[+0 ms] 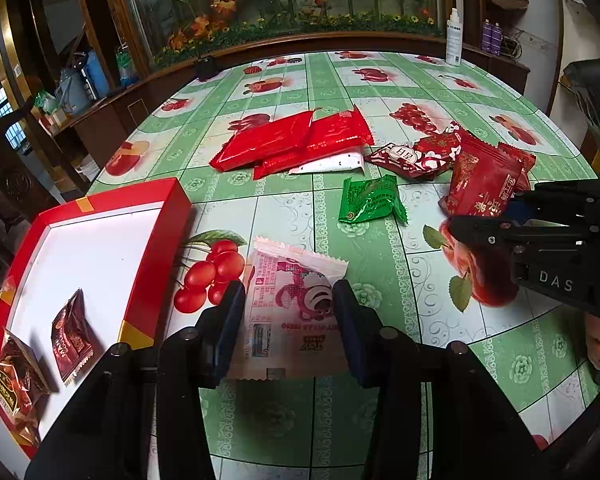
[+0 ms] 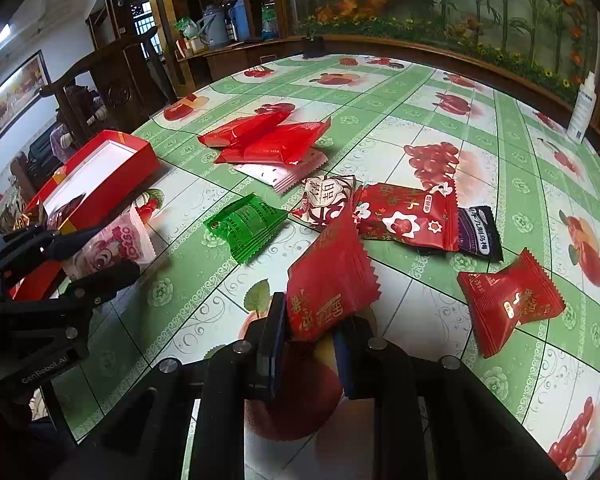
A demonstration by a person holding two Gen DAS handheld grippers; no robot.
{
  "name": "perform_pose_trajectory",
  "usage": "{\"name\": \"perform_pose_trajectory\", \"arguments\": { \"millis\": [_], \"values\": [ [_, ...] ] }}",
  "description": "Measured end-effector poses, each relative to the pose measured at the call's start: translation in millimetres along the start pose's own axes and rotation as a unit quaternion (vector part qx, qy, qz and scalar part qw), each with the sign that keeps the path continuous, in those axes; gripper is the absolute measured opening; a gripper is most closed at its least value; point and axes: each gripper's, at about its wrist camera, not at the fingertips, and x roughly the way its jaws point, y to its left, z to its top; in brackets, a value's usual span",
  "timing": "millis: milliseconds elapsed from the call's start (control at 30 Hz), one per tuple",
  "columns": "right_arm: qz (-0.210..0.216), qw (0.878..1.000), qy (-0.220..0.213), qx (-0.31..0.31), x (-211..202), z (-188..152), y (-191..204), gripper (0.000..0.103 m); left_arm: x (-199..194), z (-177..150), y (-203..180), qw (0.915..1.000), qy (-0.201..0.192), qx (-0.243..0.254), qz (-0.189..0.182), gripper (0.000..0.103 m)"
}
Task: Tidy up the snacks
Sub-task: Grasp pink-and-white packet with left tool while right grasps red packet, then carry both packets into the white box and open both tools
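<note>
Two flat red packets [image 1: 265, 147], overlapping

Open desk [image 1: 380, 80] runs wide along the far edge, nothing in the way there. Mid-desk is crowded: red packets [image 1: 284, 144] piled, green packet [image 1: 370, 200] just beside them. The red box [image 1: 168, 240] walls off the left edge. A bare lane between box and green packet, though possibly narrower than it looks.
</note>
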Motion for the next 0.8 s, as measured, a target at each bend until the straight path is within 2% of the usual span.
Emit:
{"name": "perform_pose_trajectory", "arguments": {
  "millis": [233,800],
  "values": [
    [-0.005,1.000,-0.009,0.004,-2,0,-1,0.021,-3,1,1,0.9999,-0.009,-0.004,0.011,0.044],
    [0.020,0.998,-0.058,0.015,-23,3,2,0.020,-12,3,12,0.9992,-0.028,-0.018,0.020,0.044]
  ]
}}
